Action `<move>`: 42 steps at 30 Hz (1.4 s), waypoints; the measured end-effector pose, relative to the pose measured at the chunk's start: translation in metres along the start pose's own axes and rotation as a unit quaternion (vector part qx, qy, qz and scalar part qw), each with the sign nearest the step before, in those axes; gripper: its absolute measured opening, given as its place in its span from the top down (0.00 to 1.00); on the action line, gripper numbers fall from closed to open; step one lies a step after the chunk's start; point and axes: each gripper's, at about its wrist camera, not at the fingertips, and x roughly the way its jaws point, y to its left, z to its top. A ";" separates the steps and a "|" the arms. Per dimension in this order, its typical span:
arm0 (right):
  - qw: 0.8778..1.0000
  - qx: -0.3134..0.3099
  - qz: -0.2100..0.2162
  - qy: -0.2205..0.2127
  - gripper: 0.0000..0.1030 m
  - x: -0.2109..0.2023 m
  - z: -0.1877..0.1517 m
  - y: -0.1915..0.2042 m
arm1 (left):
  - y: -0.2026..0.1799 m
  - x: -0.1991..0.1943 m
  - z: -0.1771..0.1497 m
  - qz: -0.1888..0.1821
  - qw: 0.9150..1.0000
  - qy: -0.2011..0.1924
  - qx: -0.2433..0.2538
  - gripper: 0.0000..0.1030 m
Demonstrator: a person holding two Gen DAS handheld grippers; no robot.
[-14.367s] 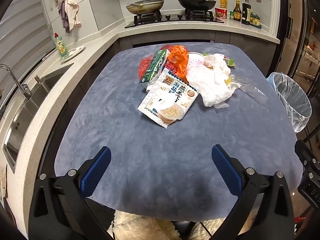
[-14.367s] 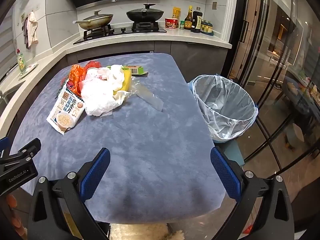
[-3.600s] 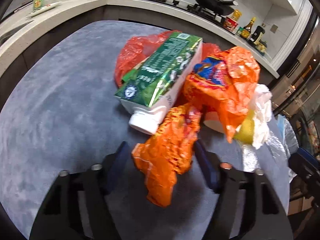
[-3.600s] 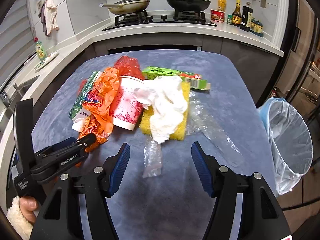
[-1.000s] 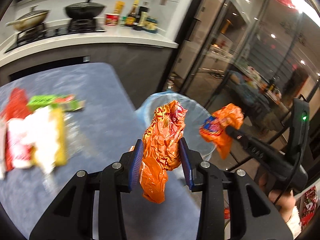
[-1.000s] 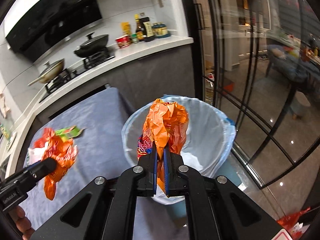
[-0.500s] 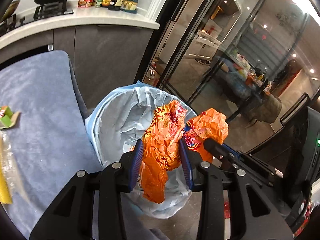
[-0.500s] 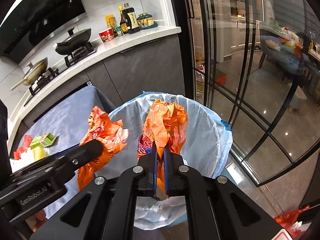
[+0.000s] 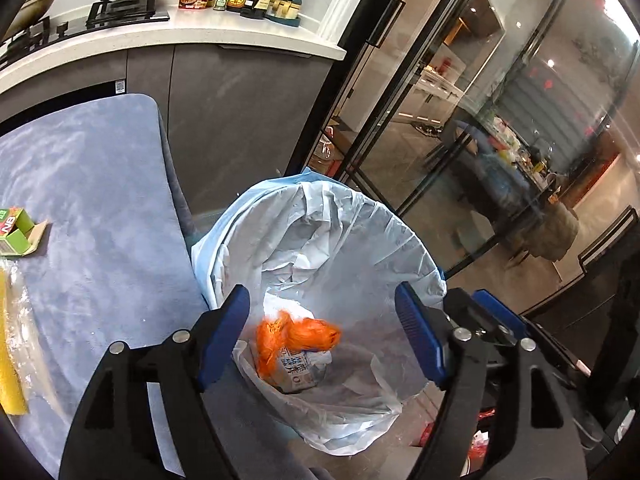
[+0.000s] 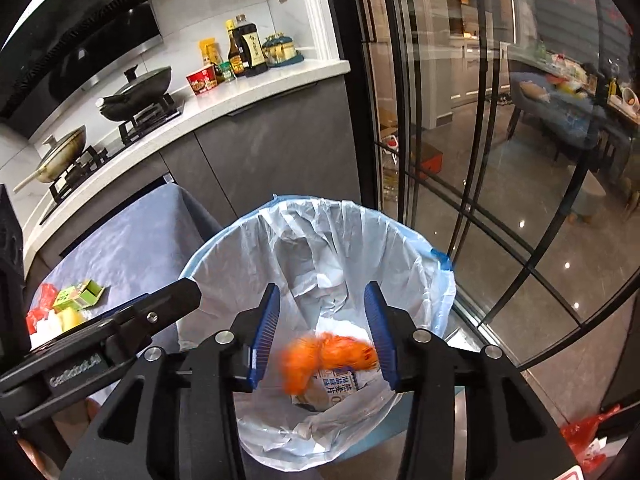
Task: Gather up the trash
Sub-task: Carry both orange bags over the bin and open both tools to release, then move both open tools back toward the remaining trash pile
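Both grippers hang over the mouth of the lined trash bin [image 9: 320, 240], which stands on the floor just beside the far edge of the blue-covered counter [image 9: 100, 200]. The left gripper [image 9: 322, 340] is spread wide and holds nothing. The right gripper [image 10: 322, 332] stands parted, less widely, and is likewise empty. Below and between the fingers of each, orange wrappers [image 9: 296, 334] lie blurred inside the bin, over a printed white packet [image 9: 298, 370] at the bottom of the liner; whether they are falling or at rest cannot be told.

The remaining trash lies on the counter, to the left of the bin as both cameras look. In the left wrist view a green carton [image 9: 14, 232] shows at the frame's left edge, with a yellow sponge [image 9: 10, 360] and clear film nearer the viewer. In the right wrist view the same heap sits behind the left gripper's body: the carton, a red bag [image 10: 38, 304] and white tissue [image 10: 50, 326].

Judged from this layout, the next pick calls for a swing leftward, back over the counter. The left gripper lies between the right gripper and the heap, so it is the nearer. The carton's long axis cannot be read, since most of it is cut off.
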 end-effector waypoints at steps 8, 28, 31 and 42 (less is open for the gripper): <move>1.000 -0.009 0.009 -0.015 0.54 -0.022 0.001 0.012 | 0.005 -0.027 -0.003 0.009 1.000 -0.020 -0.001 0.31; 0.991 -0.092 0.094 -0.012 0.54 -0.062 -0.028 0.125 | 0.114 -0.163 -0.059 0.174 0.978 -0.092 -0.064 0.31; 0.988 -0.112 0.108 -0.004 0.54 -0.063 -0.039 0.152 | 0.139 -0.182 -0.075 0.192 0.973 -0.089 -0.086 0.31; 0.970 -0.182 0.156 0.044 0.54 -0.058 -0.095 0.247 | 0.232 -0.251 -0.135 0.274 0.944 -0.089 -0.163 0.28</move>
